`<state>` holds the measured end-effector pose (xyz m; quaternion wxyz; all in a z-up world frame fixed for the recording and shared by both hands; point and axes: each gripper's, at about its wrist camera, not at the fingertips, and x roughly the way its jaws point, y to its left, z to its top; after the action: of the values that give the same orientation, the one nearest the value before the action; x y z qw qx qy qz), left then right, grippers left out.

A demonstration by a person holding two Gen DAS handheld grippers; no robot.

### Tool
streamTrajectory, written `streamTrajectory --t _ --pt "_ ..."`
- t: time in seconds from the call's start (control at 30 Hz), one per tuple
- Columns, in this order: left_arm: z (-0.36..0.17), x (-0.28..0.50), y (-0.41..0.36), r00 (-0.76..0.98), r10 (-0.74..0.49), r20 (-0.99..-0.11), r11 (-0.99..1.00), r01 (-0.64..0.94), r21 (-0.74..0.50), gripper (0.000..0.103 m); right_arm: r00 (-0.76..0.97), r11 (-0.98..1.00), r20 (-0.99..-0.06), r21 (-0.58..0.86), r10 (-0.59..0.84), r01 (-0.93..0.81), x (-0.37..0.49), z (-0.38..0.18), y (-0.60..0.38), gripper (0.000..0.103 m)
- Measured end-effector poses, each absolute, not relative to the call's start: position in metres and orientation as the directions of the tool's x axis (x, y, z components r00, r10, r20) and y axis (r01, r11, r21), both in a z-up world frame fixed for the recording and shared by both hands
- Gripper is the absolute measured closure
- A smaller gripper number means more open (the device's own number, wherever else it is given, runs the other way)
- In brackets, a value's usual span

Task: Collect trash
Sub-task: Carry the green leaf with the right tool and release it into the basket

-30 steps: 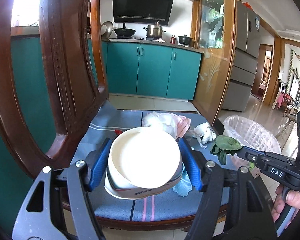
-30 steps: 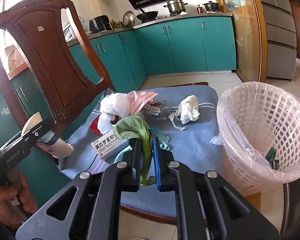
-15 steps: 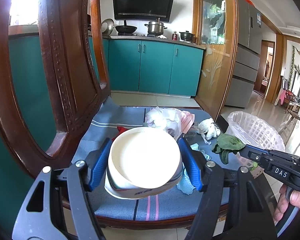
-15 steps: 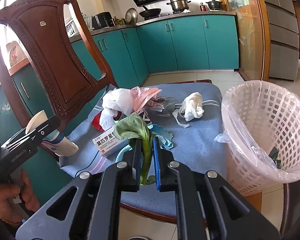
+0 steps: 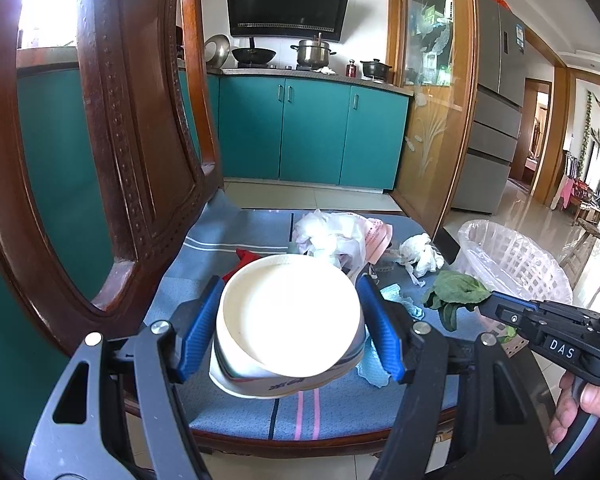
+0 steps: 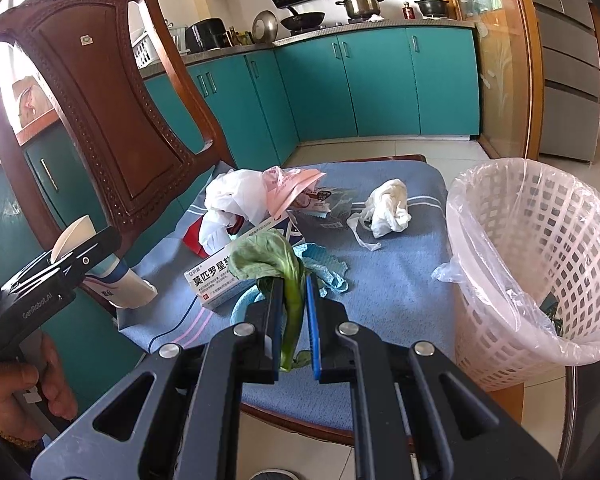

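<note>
- Left wrist view: the wooden chair [image 5: 112, 168] fills the left side; its blue striped seat cushion [image 5: 228, 240] carries the loose trash in front of you.
- The white lattice waste basket [image 6: 540, 264], lined with a clear plastic bag, stands just beside the right edge of the cushion; some dark scraps lie inside it.
- Your left hand-held gripper [image 5: 292, 328] is clamped on a white paper bowl [image 5: 288, 320], its blue pads pressed to the bowl's two sides, held above the front of the cushion with the open mouth facing the camera.
- Your right hand-held gripper [image 6: 290, 320] is closed on the stem of a green vegetable leaf [image 6: 272, 264]; the leaf blade droops over the fingertips, above the cushion and left of the basket.
- A crumpled white and pink plastic bag [image 6: 256, 196] lies at the back of the cushion, near the chair back.
- A white medicine box [image 6: 220, 280] with printed Chinese characters lies just behind the leaf.
- A wadded white tissue [image 6: 388, 208] lies apart, toward the basket.
- A crumpled light blue wrapper [image 6: 324, 268] lies just beside the right gripper's fingers.
</note>
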<state>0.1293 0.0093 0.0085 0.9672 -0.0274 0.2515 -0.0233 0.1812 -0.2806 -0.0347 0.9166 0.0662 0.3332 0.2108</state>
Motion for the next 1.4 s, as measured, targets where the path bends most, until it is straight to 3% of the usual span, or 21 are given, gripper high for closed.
streamTrajectory --t 0.3,0.47,0.5,0.53,0.57,0.6,0.73,0.93,1.1,1.3,1.4 --pt "0.007 0.130 0.007 0.869 -0.062 -0.491 0.997 0.037 -0.061 0.034 0.812 0.935 -0.475 0.267 0.339 -0.234 0.194 -0.001 -0.332 0.092" --pt "0.007 0.130 0.006 0.868 -0.064 -0.493 0.997 0.040 -0.059 0.034 0.904 0.962 -0.410 0.272 0.119 -0.004 0.207 0.006 -0.401 0.091" --pt "0.006 0.130 0.006 0.867 -0.064 -0.494 0.998 0.040 -0.058 0.034 0.910 0.966 -0.410 0.255 0.062 0.049 0.210 0.000 -0.412 0.087" --pt "0.006 0.130 0.006 0.867 -0.063 -0.495 0.997 0.039 -0.059 0.034 0.904 0.965 -0.428 0.238 0.002 0.110 0.214 -0.009 -0.422 0.079" --pt "0.006 0.130 0.006 0.866 -0.064 -0.496 0.997 0.039 -0.060 0.034 0.888 0.960 -0.459 0.235 -0.026 0.150 0.218 -0.017 -0.427 0.042" --pt "0.006 0.131 0.006 0.865 -0.065 -0.498 0.997 0.040 -0.061 0.034 0.870 0.953 -0.490 0.238 -0.049 0.188 0.220 -0.025 -0.431 0.011" --pt "0.008 0.130 0.003 0.866 -0.068 -0.496 0.997 0.045 -0.058 0.034 0.859 0.944 -0.511 0.300 0.038 0.137 0.209 -0.031 -0.424 0.009" --pt "0.006 0.132 -0.002 0.861 -0.064 -0.504 0.998 0.048 -0.046 0.034 0.898 0.958 -0.426 0.287 0.113 0.016 0.182 -0.014 -0.375 0.006" --pt "0.006 0.134 -0.013 0.859 -0.083 -0.506 0.997 0.071 -0.042 0.034 0.939 0.962 -0.333 0.274 0.090 0.005 0.170 0.005 -0.369 0.003" --pt "0.020 0.147 -0.083 0.847 -0.206 -0.491 0.973 0.233 -0.007 0.034 0.978 0.922 -0.187 0.354 -0.095 0.157 0.139 0.024 -0.412 0.003" --pt "0.039 0.163 -0.146 0.822 -0.332 -0.463 0.933 0.359 -0.031 0.034 0.967 0.882 -0.138 0.399 -0.213 0.251 0.124 0.026 -0.442 0.003"
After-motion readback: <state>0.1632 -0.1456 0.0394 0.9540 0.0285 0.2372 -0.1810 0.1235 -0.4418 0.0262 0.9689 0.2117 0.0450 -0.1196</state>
